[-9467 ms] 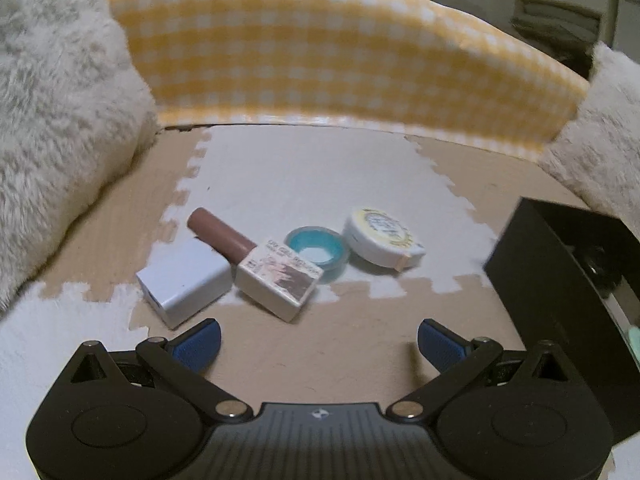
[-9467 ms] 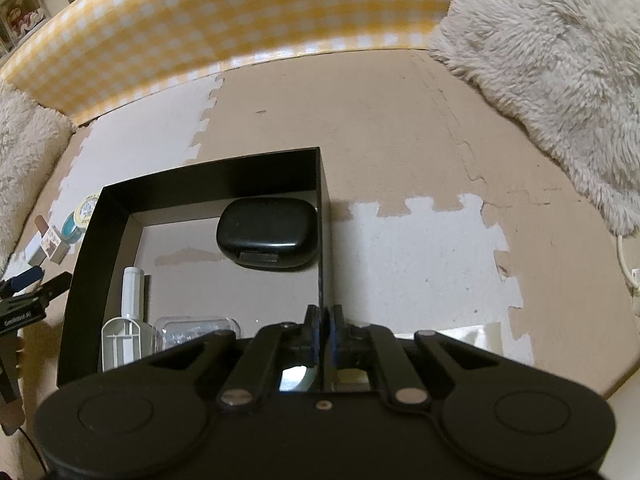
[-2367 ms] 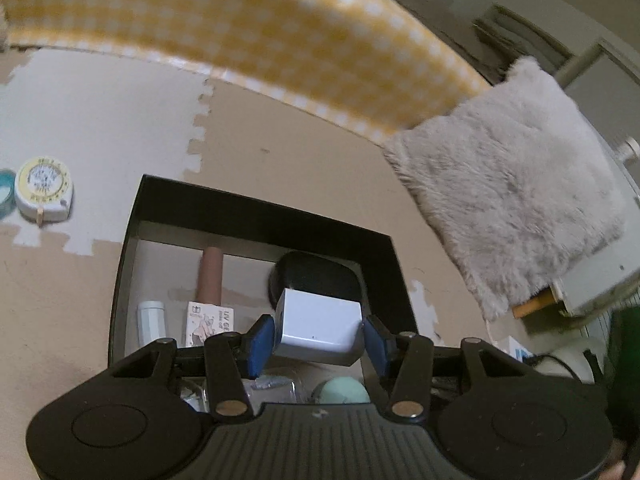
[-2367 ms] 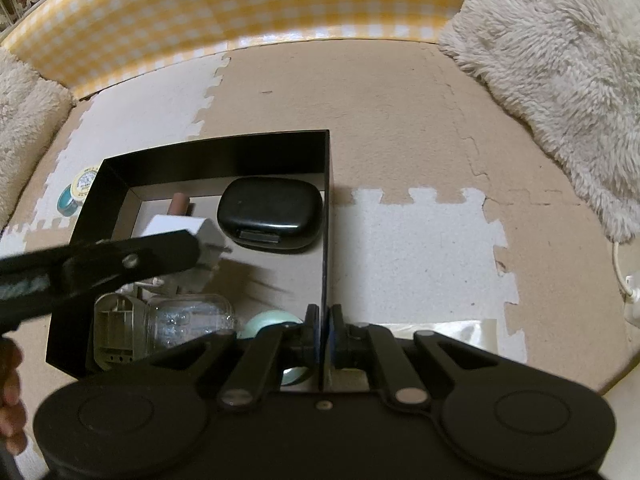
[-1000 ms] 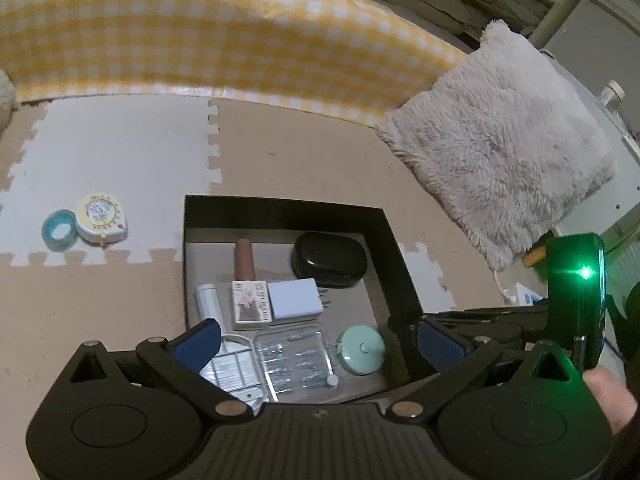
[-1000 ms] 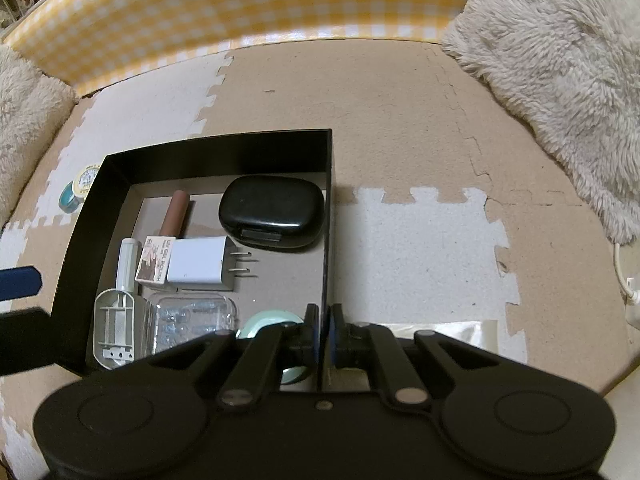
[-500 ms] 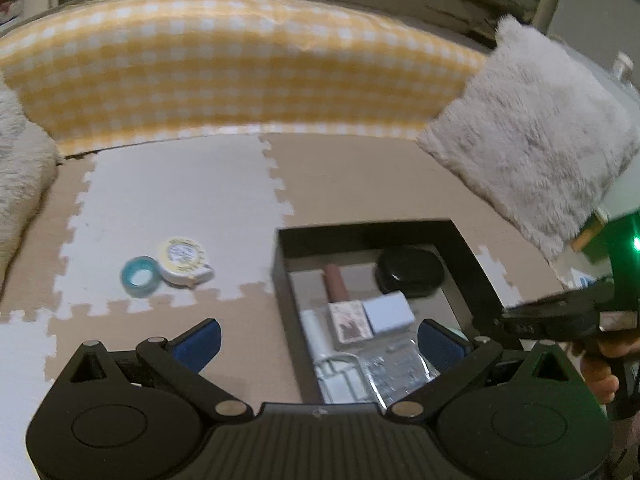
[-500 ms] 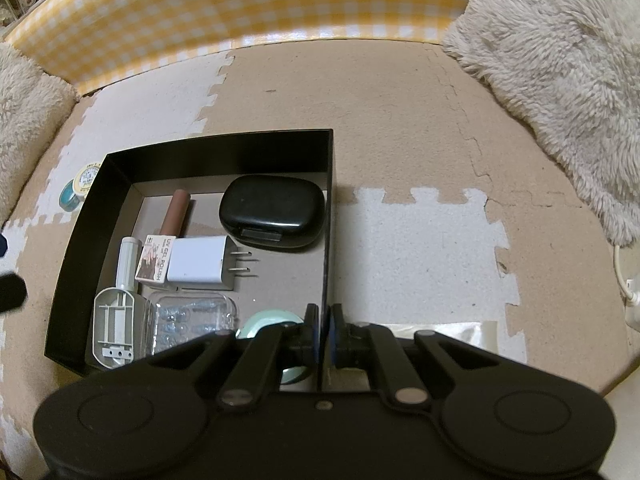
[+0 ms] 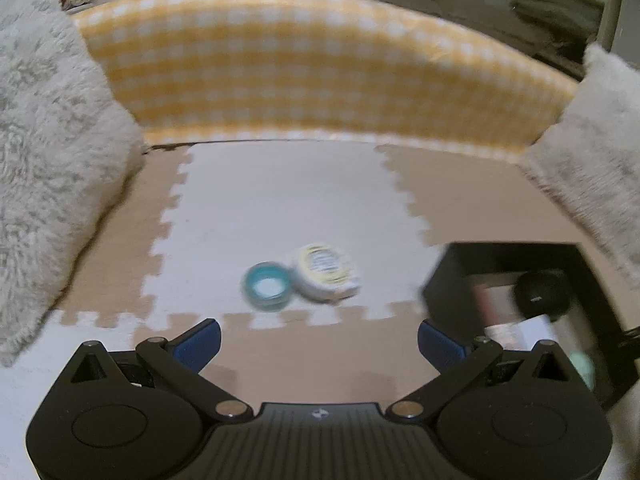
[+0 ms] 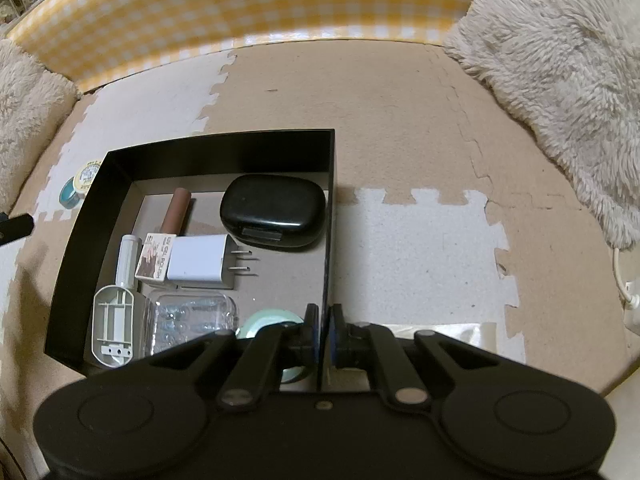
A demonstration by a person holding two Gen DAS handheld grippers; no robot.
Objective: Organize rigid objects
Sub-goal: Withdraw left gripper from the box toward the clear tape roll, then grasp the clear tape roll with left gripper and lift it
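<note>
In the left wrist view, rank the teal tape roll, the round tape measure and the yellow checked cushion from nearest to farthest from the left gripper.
1. Teal tape roll, just ahead of the left gripper.
2. Round tape measure, beside it, slightly farther right.
3. Yellow checked cushion, along the back.

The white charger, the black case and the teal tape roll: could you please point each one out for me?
white charger (image 10: 198, 258), right wrist view, its flat top face.
black case (image 10: 272, 206), right wrist view, middle of its lid.
teal tape roll (image 9: 267, 286), left wrist view, its pale centre.

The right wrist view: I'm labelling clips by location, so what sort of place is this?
Probably a home floor play area: interlocking beige and white foam mat tiles, a yellow checked padded barrier, and fluffy grey cushions.
</note>
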